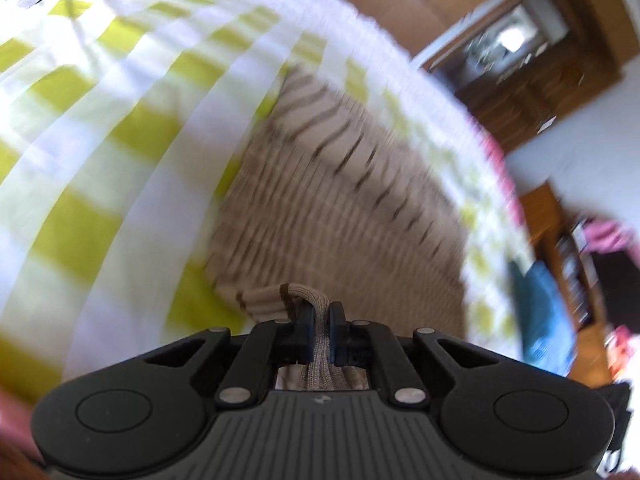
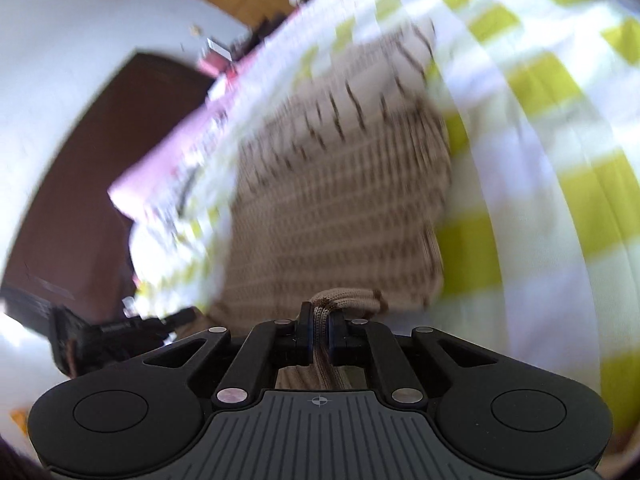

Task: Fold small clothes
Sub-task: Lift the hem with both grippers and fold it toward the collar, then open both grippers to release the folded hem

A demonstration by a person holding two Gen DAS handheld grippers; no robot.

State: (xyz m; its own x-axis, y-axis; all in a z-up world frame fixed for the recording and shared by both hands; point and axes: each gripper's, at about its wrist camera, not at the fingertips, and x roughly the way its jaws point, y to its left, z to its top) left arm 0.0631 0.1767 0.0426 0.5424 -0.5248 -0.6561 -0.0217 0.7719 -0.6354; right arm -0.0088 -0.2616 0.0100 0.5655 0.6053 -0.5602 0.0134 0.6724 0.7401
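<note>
A small beige knitted garment (image 1: 340,200) with dark brown stripes lies on a bed covered by a white and yellow-green checked sheet (image 1: 100,140). My left gripper (image 1: 320,312) is shut on the garment's near ribbed edge, which bunches between the jaws. In the right wrist view the same garment (image 2: 340,208) stretches away from my right gripper (image 2: 320,316), which is shut on another bunched part of its near edge. Both views are motion-blurred. The left gripper body (image 2: 108,332) shows at the lower left of the right wrist view.
The checked sheet (image 2: 540,140) fills the right side of the right wrist view. Beyond the bed edge stand wooden furniture (image 1: 532,56), a white wall (image 1: 580,140), a dark brown door (image 2: 88,168) and pink cloth (image 2: 172,144).
</note>
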